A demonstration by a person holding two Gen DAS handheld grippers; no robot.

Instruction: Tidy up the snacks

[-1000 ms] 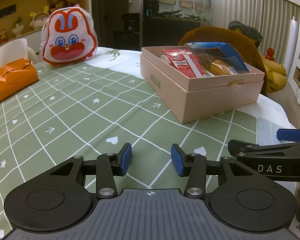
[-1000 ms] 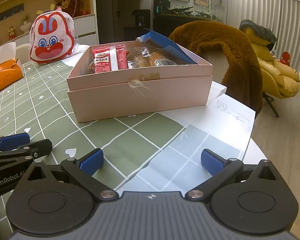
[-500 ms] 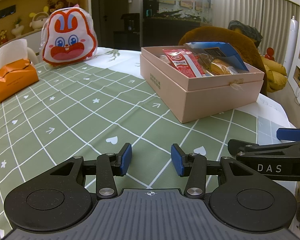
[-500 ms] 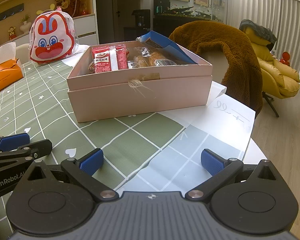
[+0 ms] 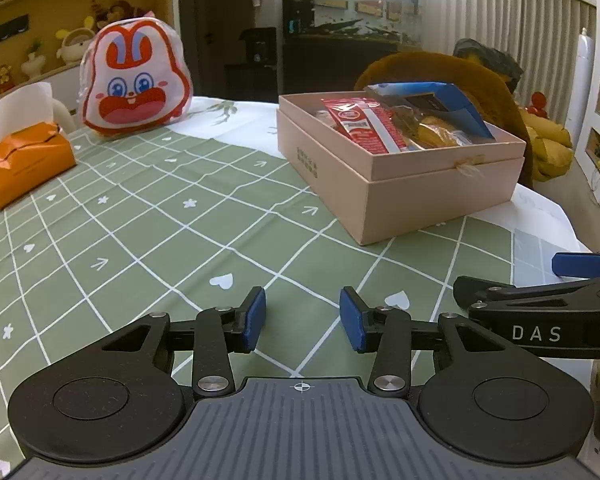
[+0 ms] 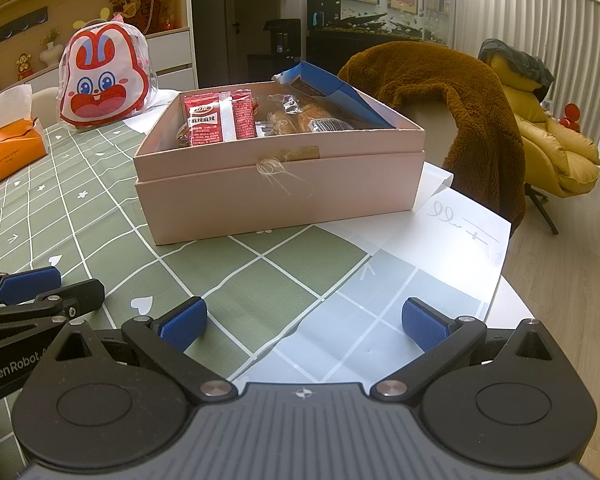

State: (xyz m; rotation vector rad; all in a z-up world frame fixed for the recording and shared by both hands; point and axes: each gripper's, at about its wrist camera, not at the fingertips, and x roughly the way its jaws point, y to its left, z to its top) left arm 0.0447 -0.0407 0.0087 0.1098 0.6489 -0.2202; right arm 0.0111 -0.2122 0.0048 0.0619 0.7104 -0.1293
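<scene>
The right gripper (image 6: 303, 326) has its jaws spread wide and empty; the left gripper (image 5: 302, 319) holds its jaws partly open, also empty. Both hover low over the green checked surface (image 5: 148, 216), side by side, short of the pink box (image 6: 280, 184). A red snack packet (image 6: 220, 120), wrapped pastries (image 6: 304, 118) and a blue packet (image 6: 332, 92) already sit in the box, so I judge the sorting near done or paused; next comes a reach forward to the box. Nothing has shifted since a second ago
</scene>
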